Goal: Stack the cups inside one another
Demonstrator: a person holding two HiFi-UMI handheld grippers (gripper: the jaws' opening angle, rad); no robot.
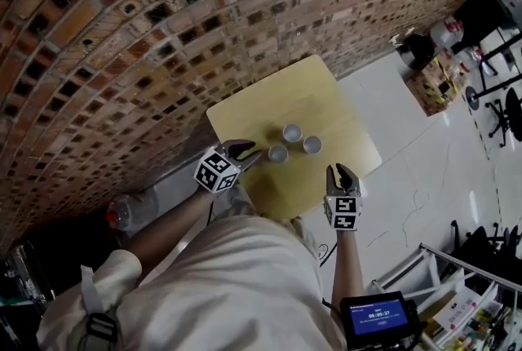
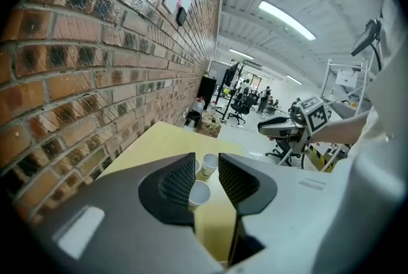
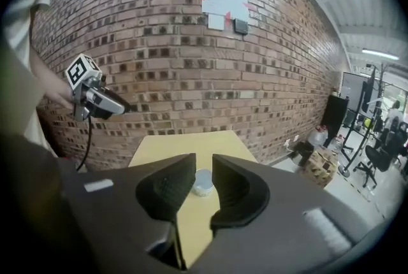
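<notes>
Three small white cups stand close together on the yellow table [image 1: 245, 108]: one at the back [image 1: 292, 132], one at the front left [image 1: 278, 153] and one at the right [image 1: 312, 145]. My left gripper [image 1: 251, 152] is just left of the front-left cup with its jaws open. In the left gripper view that gripper [image 2: 207, 172] has the nearest cup [image 2: 199, 194] showing through the gap beyond its tips, and a second cup [image 2: 210, 164] stands behind. My right gripper [image 1: 342, 171] hovers over the table's near right edge, open and empty. Its own view shows a cup [image 3: 203, 182] ahead.
A brick wall [image 1: 122, 31] runs along the table's far and left sides. White floor [image 1: 408, 170] lies to the right, with a cardboard box [image 1: 432, 84] and office chairs [image 1: 502, 108] beyond. A plastic bottle [image 1: 122, 215] lies on the floor by the wall.
</notes>
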